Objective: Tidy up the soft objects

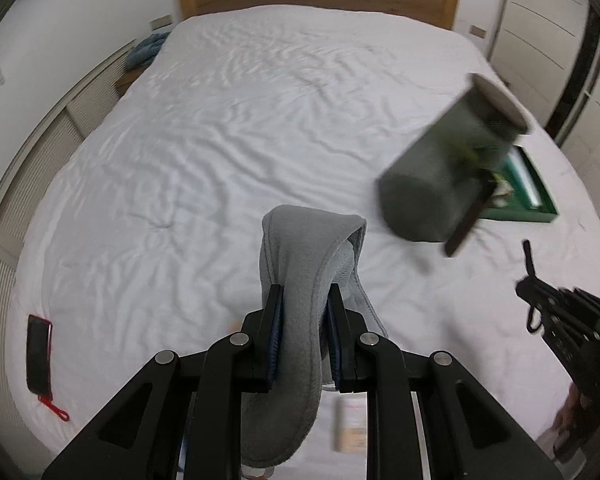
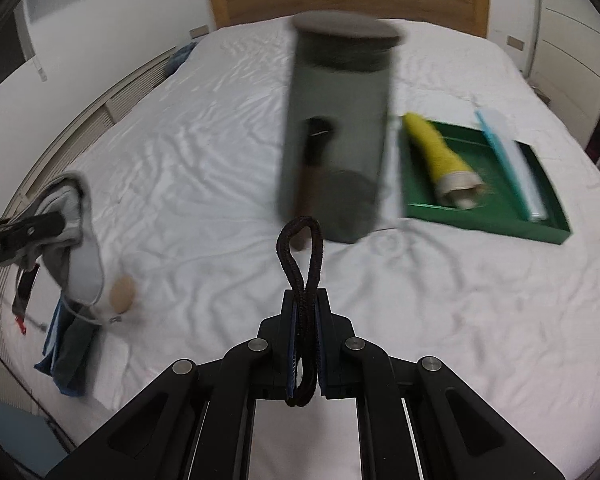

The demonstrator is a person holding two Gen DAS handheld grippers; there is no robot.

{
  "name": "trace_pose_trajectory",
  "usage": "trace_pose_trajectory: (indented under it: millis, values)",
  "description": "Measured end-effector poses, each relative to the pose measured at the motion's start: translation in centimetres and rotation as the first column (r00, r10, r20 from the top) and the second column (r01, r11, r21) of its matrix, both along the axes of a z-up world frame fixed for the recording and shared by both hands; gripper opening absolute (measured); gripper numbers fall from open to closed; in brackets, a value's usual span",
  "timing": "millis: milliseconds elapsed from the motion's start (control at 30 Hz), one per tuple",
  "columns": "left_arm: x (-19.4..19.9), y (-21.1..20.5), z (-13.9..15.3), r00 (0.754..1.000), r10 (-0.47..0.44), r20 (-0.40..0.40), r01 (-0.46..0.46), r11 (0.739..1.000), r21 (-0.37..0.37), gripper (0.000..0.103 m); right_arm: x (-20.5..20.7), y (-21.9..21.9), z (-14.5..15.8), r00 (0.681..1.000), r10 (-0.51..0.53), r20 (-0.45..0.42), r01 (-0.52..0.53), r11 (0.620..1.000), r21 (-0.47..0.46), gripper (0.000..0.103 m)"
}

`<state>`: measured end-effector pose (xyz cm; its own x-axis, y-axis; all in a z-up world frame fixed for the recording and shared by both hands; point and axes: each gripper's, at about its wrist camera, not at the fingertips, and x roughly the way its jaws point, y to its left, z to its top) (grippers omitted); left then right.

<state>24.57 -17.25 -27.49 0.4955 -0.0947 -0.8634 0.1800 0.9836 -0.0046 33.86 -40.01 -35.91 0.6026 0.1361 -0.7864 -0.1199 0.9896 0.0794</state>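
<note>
Left gripper point(image 1: 303, 312) clamped on grey fleece eye mask point(image 1: 300, 272), lower centre of left view. Right gripper point(image 2: 305, 316) pinched shut on black cord loop point(image 2: 300, 248), lower centre of right view. Blurred dark cylindrical pouch point(image 2: 336, 132) mid-frame beyond loop, over white bed point(image 2: 180, 160). Green tray point(image 2: 492, 216) right, yellow item point(image 2: 436, 148) inside.

On the bed point(image 2: 220, 152), the tray point(image 2: 496, 216) lay near the right edge, with the tube point(image 2: 440, 156) inside it. The container point(image 2: 336, 132) was just left of the tray. The phone point(image 1: 39, 354) lay near the left edge.
</note>
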Motion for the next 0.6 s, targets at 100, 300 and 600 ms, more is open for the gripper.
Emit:
trace_pose_trajectory:
  millis: [100, 300, 600]
  values:
    - [-0.7, -2.8, 1.2, 0.999, -0.034, 0.01, 0.035, 0.999, -0.014, 0.017, -0.3, -2.4, 1.0, 1.0, -0.019, 0.016, 0.019, 1.0, -0.01, 0.007]
    - [-1.7, -9.1, 3.2, 0.992, -0.122, 0.033, 0.123, 0.992, -0.036, 0.017, -0.9, -7.2, 3.2, 0.997, -0.056, 0.049, 0.057, 0.998, -0.02, 0.007]
    - [-1.3, -16.8, 5.0, 0.979, -0.192, 0.064, 0.196, 0.978, -0.072, 0.017, -1.3, -13.6, 5.4, 0.992, -0.089, 0.091, 0.092, 0.995, -0.034, 0.007]
